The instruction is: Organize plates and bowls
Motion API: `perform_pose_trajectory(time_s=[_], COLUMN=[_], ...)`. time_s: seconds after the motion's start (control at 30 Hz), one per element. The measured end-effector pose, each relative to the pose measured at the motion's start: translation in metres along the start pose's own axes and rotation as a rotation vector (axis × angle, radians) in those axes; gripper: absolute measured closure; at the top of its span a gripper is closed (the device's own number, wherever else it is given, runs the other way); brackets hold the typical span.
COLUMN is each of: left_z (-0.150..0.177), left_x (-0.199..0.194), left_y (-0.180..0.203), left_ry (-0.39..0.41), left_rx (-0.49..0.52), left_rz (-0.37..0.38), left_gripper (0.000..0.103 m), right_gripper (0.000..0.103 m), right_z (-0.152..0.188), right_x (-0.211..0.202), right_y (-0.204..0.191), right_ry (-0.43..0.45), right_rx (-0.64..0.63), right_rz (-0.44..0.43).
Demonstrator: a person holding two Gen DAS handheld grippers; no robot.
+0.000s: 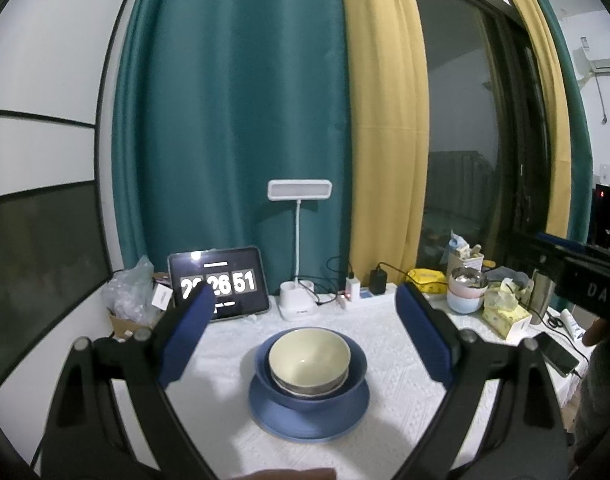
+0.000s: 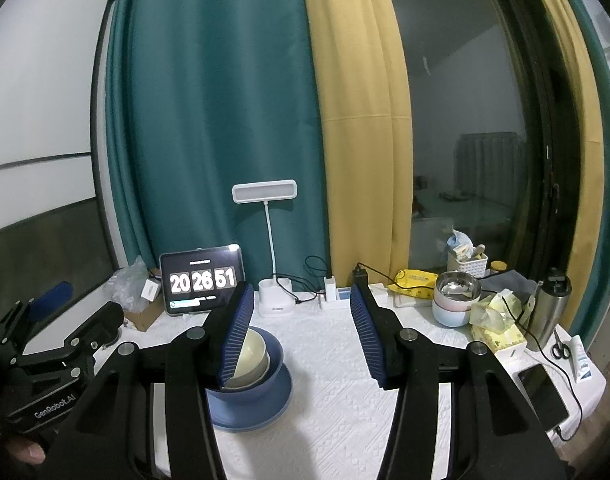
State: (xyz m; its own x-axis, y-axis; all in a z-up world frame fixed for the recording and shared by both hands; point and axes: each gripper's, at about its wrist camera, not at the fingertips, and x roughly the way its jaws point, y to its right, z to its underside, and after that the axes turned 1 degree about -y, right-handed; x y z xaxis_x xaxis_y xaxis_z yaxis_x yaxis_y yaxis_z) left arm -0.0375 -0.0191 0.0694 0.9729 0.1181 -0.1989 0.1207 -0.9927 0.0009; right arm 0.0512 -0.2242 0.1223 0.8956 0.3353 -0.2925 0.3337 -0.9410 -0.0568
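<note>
— Grippers first: how do they stand?

— Left gripper (image 1: 305, 320) has its blue pads spread wide with nothing between them; it hangs over the near edge of the table (image 1: 405, 412), short of the dishes. Right gripper (image 2: 301, 332) is open too, somewhat narrower, also empty, over the near edge further right. Someone's fingers (image 2: 25, 450) show on the left tool's handle.

— And the dishes?

— One stack, about mid-table, a little toward the near edge. Blue plate (image 1: 309, 420) at the bottom, blue bowl (image 1: 311, 376) on it, and a cream bowl (image 1: 309, 354) nested on top. Under the cream one there's a steel-looking rim, but I can't tell for sure what that is. From the right tool, its left pad hides part of the stack; touching or not, I can't tell.

— Anything else out there?

— Right edge: a phone (image 2: 543, 394) on a cable, scissors (image 2: 561, 348), a tissue box (image 2: 499, 338), a steel flask (image 2: 551, 304). Behind those, a second stack of bowls (image 2: 457, 300) with a steel one uppermost. Along the far edge, a tablet (image 2: 203, 280) showing a clock at the left, a white lamp (image 2: 265, 192) beside it, then chargers. Curtains (image 2: 217, 120) behind the lot.
</note>
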Motion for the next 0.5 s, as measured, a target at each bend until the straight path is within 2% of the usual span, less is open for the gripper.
perform_pose_trajectory(time_s=[0.5], left_z=[-0.002], left_x=[0.0017], left_y=[-0.0014], left_ry=[0.003], left_rx=[-0.005], left_rz=[-0.005], left_gripper=[0.011], right_gripper=[0.05], right_z=[-0.0001], right_x=[0.0004], right_y=[0.0015], right_ry=[-0.001], right_rx=[0.002], right_rz=[0.0])
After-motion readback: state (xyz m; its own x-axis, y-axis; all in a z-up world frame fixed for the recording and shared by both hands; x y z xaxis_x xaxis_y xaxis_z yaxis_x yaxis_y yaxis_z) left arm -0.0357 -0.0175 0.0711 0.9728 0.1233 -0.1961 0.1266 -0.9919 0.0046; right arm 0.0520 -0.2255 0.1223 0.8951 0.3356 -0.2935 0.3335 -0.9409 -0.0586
